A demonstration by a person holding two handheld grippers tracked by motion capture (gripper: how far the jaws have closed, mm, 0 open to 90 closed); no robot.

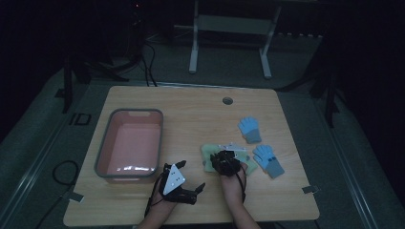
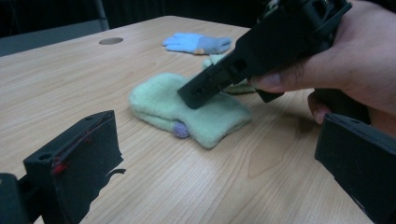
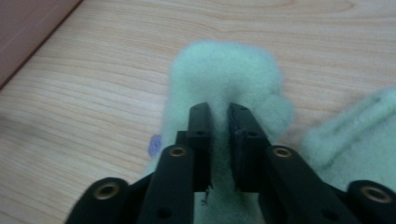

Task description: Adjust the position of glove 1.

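A pale green woolly glove [image 1: 207,153] [image 2: 187,105] [image 3: 229,70] lies flat on the wooden table, with a small purple spot [image 2: 181,130] on its near edge. My right gripper [image 1: 223,161] [image 2: 198,92] [image 3: 219,109] points down onto it. Its jaws stand a narrow gap apart with the tips on the fabric, and green shows in the gap. A second green glove [image 1: 249,165] [image 3: 355,140] lies just to the right. My left gripper [image 1: 191,175] [image 2: 219,140] rests at the table's front, wide open, with nothing between its fingers, and faces the green glove.
A pink basin with a grey rim [image 1: 101,150] [image 3: 28,28] stands at the left, nothing in it. Two blue gloves with grey cuffs [image 1: 249,129] [image 1: 268,161] lie at the right; one [image 2: 196,43] shows beyond the green glove. A round cable hole [image 1: 228,100] sits near the far edge.
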